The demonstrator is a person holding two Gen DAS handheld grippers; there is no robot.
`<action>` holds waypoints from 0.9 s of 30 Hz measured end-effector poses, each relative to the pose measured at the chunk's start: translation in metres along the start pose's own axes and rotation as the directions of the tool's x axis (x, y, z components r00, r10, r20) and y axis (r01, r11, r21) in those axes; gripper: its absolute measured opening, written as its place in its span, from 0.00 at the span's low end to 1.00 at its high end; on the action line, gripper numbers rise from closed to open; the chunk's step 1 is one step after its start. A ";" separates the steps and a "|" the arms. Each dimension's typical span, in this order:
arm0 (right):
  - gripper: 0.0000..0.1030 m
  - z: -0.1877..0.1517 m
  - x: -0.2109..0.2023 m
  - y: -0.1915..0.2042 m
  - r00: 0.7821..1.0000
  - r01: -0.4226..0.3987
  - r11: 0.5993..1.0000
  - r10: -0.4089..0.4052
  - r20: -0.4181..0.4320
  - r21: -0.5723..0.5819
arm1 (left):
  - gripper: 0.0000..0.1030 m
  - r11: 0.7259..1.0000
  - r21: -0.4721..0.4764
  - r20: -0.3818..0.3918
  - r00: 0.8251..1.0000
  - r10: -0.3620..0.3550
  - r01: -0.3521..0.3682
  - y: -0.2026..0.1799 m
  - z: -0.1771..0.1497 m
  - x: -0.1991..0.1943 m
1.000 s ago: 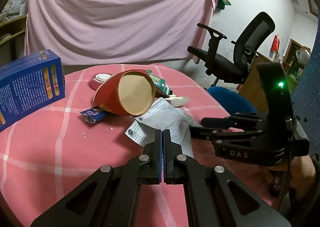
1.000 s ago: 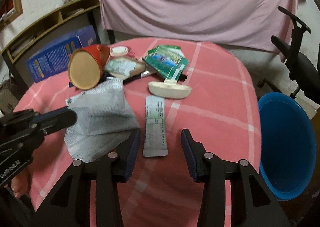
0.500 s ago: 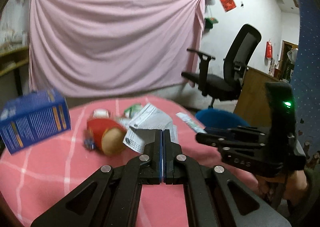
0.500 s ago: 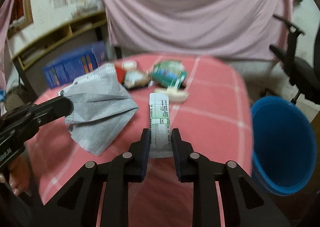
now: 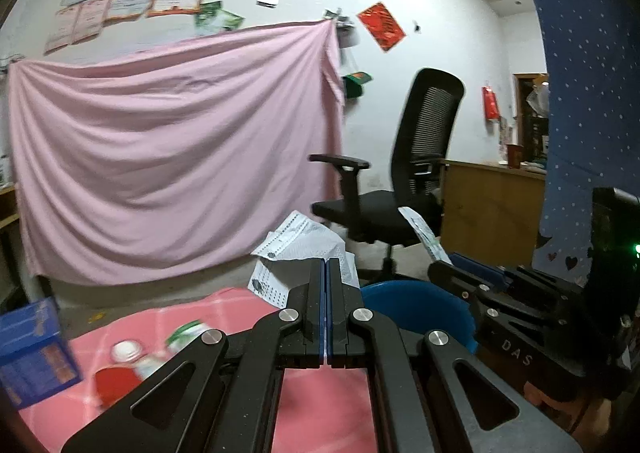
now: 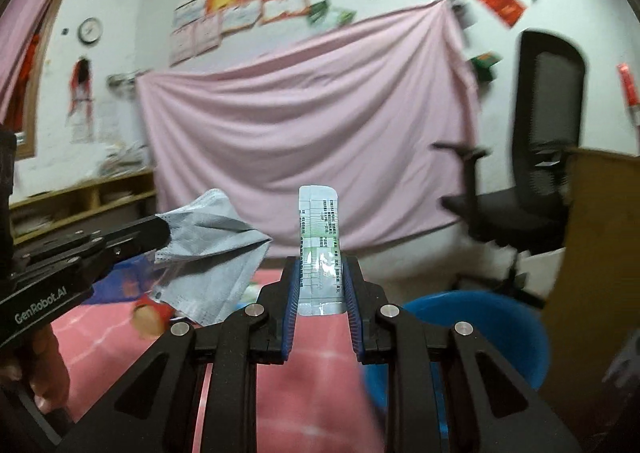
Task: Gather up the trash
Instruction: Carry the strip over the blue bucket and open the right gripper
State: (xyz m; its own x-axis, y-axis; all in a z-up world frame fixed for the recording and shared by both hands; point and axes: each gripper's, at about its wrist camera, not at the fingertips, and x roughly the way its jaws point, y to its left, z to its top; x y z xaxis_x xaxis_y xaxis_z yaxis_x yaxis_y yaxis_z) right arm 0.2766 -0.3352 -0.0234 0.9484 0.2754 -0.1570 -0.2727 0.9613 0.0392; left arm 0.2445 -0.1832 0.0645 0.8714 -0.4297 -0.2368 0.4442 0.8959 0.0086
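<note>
The left gripper [image 5: 326,269], jaws clenched, pinches a crumpled, pleated grey face mask [image 6: 208,249] aloft above the pink checked tablecloth [image 5: 328,405]. To its right, the near-level right gripper [image 6: 320,285] clamps a flat foil blister strip [image 6: 319,249] upright, with the round blue plastic bin [image 6: 488,329] just beyond.

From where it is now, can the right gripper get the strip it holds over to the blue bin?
Probably yes. The right gripper is shut on the printed strip, lifted clear of the table, and the blue bin stands open just to its lower right with nothing between them.
</note>
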 end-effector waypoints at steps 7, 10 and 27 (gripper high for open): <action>0.19 -0.007 0.009 -0.058 0.988 0.153 0.987 -0.151 -0.045 0.055 | 0.00 0.997 -0.031 -0.083 0.993 -0.080 0.078 -0.036 0.001 0.076; 0.19 -0.018 0.020 -0.079 0.977 0.186 0.978 -0.174 -0.127 0.090 | 0.00 0.994 -0.058 -0.157 0.982 -0.105 0.097 -0.045 -0.006 0.112; 0.21 -0.069 0.065 -0.129 0.905 0.258 0.950 -0.172 -0.389 0.179 | 0.00 0.971 -0.220 -0.455 0.871 -0.183 0.090 -0.032 -0.039 0.204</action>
State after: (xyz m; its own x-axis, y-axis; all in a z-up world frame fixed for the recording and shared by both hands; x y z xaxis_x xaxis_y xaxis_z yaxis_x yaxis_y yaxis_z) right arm 0.3625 -0.4421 -0.1072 0.8423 0.0815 -0.5328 0.0144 0.9848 0.1733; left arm 0.4002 -0.2953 -0.0218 0.5830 -0.4875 -0.6500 0.4636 0.8566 -0.2266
